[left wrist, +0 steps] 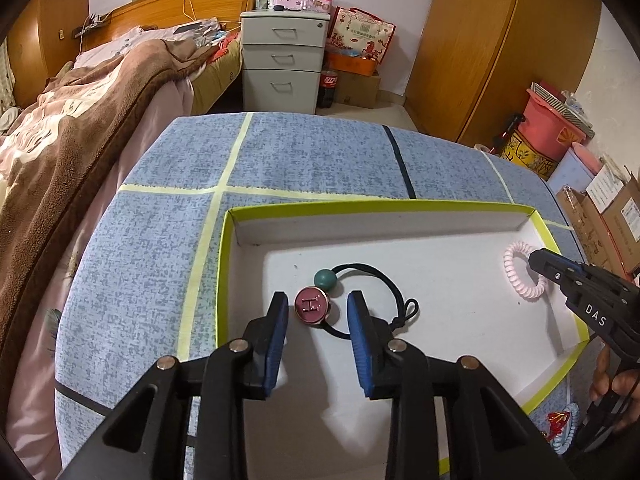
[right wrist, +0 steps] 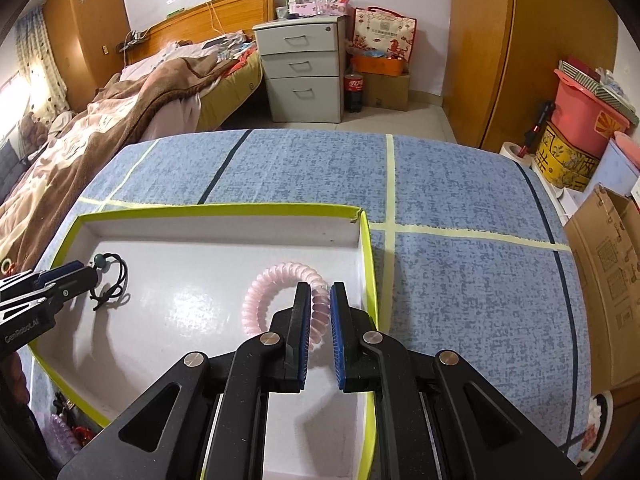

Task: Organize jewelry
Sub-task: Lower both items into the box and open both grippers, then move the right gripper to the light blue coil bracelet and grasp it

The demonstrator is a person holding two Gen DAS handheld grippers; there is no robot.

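While both ties sit in tray (left wrist: 400, 205): left gripper (left wrist: 318, 312) jaws open, black tie (left wrist: 376, 276) at 12 o'clock; right gripper (right wrist: 320, 300) clamps coil tie (right wrist: 272, 280). Next: release.

Home bedroom: wooden-headboard bed (left wrist: 180, 4) with brown fleece blanket (left wrist: 80, 120), grey three-drawer bedside cabinet (left wrist: 282, 60), tall wooden wardrobe (left wrist: 500, 40), stacked cardboard boxes (right wrist: 612, 280).
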